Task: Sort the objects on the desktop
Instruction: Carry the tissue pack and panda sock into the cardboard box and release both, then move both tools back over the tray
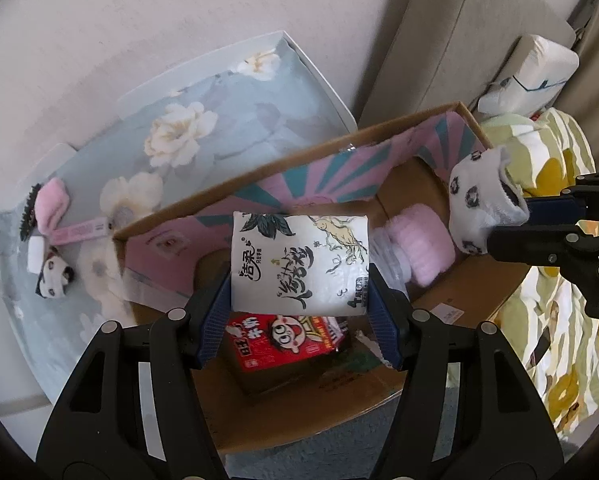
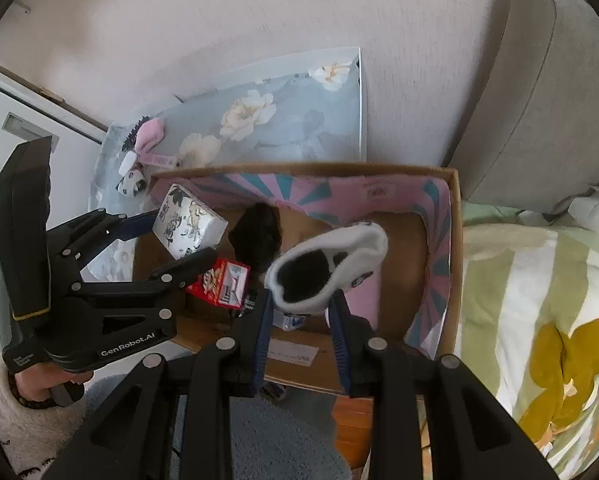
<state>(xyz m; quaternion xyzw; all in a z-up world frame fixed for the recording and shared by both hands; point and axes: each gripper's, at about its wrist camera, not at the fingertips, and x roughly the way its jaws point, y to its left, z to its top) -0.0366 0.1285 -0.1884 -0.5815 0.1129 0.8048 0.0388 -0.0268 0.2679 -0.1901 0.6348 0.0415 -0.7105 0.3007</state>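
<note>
1. You hold two things, one per tool: your left tool (image 1: 299, 280) grips one white tissue pack (image 1: 299, 264), printed with black brush lettering and leaves, its fingers pressed on the pack's two sides; your right tool (image 2: 299, 312) is nearly shut, pinching one white sock (image 2: 327, 268) with small black panda faces.
2. Both hang over the one cardboard box (image 2: 455, 240), whose inner walls carry a pink and teal ray pattern.
3. Inside the box you can see one red milk carton (image 1: 283, 340) with a cartoon face, one fluffy pink item (image 1: 419, 240) and one dark item (image 2: 259, 236) too dim to name.
4. Behind the box lies one floral worktop (image 1: 219, 120), with a second panda sock (image 1: 53, 276) and one pink hairbrush (image 1: 49, 212) near its left end.
</note>
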